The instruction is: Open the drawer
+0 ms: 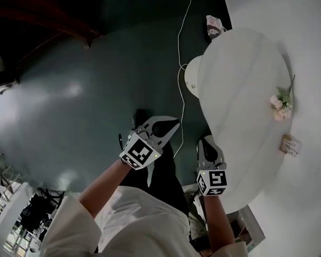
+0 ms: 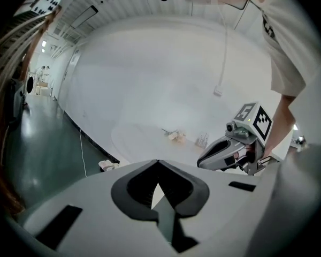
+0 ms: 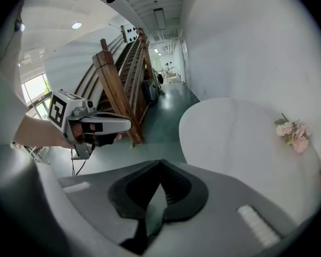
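Observation:
No drawer shows plainly in any view. In the head view my left gripper (image 1: 173,124) hangs over the dark green floor, just left of the white round table (image 1: 241,90), with its jaws shut and empty. My right gripper (image 1: 208,141) sits at the table's near edge, also shut with nothing in it. The left gripper view has its own jaws (image 2: 158,163) meeting at the tips, and the right gripper (image 2: 201,163) ahead over the table. In the right gripper view the closed jaws (image 3: 160,163) point at the table's rim (image 3: 184,138), with the left gripper (image 3: 127,125) to the left.
Pink flowers (image 1: 281,106) and a small card (image 1: 290,145) lie on the table. A white cable (image 1: 181,52) runs across the floor to a white round object (image 1: 192,77) by the table. A grey boxy thing (image 1: 250,226) sits below the table's near edge. A wooden stair (image 3: 117,90) stands beyond.

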A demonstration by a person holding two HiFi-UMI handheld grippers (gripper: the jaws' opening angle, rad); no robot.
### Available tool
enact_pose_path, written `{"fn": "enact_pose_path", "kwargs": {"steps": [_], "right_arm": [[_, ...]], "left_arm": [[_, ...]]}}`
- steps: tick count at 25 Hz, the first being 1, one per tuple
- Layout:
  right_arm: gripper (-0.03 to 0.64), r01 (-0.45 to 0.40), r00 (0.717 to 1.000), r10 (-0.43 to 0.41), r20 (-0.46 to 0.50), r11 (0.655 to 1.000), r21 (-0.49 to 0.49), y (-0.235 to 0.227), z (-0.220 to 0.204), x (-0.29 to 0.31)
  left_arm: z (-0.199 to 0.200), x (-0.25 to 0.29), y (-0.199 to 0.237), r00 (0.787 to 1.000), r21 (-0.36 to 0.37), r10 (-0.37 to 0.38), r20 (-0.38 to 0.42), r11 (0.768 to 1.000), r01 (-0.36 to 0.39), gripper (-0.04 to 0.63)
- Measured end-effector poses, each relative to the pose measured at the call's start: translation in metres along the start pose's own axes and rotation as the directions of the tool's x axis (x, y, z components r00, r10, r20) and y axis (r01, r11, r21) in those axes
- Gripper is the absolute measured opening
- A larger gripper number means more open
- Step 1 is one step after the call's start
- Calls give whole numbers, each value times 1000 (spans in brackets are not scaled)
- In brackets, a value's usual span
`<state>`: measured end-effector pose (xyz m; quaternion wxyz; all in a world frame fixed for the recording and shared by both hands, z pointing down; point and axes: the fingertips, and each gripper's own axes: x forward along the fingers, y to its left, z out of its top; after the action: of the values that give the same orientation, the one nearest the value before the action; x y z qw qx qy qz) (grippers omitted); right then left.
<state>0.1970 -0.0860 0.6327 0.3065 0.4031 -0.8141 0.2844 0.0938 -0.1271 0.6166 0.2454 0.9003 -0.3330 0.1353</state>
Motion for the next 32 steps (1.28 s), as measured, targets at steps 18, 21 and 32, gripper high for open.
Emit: {"fn": "enact_pose_path", "kwargs": {"steps": [18, 21, 32], "right_arm": [[11, 113, 992, -114, -58, 993, -29, -3, -51, 84], [11, 138, 989, -139, -47, 990, -13, -8, -56, 96], [11, 155, 986, -153, -70, 988, 25, -12, -95, 131]], "left_arm": [[-75, 97, 48, 987, 138, -161, -3, 977, 160, 8], [-85, 116, 49, 980, 148, -197, 8, 970, 193, 8], [-141, 166, 57, 968, 96, -250, 0, 964, 249, 9]]}}
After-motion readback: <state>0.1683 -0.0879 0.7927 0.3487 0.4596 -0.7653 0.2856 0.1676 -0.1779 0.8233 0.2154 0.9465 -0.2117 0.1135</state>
